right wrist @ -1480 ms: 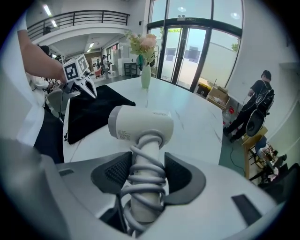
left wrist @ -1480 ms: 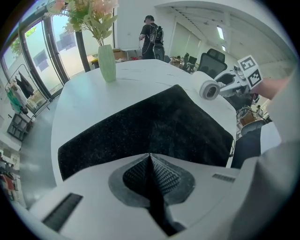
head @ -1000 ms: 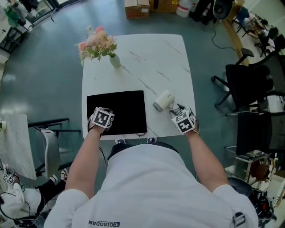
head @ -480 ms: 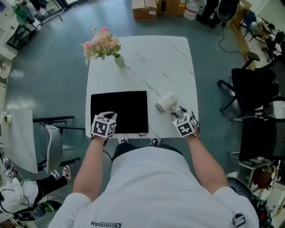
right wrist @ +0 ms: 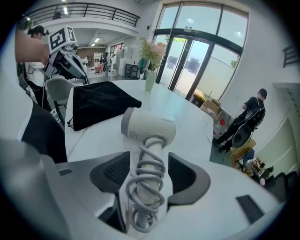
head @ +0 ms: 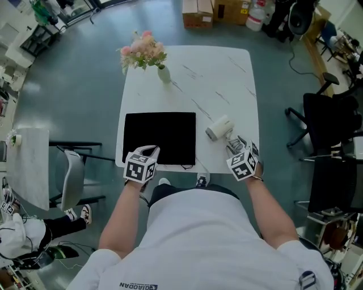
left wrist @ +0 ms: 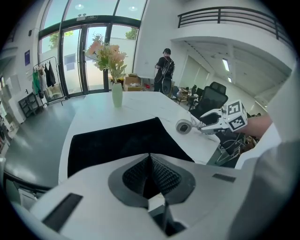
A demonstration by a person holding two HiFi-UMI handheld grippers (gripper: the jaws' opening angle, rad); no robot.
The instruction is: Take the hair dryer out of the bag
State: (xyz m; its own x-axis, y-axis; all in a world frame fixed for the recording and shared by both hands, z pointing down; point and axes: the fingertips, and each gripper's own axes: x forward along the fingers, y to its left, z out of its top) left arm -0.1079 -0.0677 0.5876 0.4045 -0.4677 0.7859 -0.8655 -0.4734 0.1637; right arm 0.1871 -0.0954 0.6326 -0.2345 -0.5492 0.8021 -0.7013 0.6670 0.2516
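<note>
The white hair dryer [head: 220,127] lies on the white table [head: 227,73], right of the flat black bag [head: 160,137]. Its handle, wound with the coiled cord [right wrist: 149,187], sits between the pads of my right gripper [head: 233,145], whose jaws have just been opening; both pads stand clear of the handle [right wrist: 147,171]. My left gripper [head: 150,149] hovers over the bag's near edge, shut with nothing in it [left wrist: 150,157]. From the left gripper view, the bag [left wrist: 112,145] lies ahead and the dryer [left wrist: 183,126] to its right.
A vase of pink flowers [head: 163,73] stands at the table's far left corner. A grey chair [head: 71,178] is left of the table and black office chairs [head: 323,113] are on the right. Cardboard boxes [head: 198,11] sit beyond. A person [right wrist: 248,117] stands far off.
My left gripper has pulled back off the bag toward the table's near edge and risen. The right gripper has stayed at the dryer's handle. The dryer and bag have not moved.
</note>
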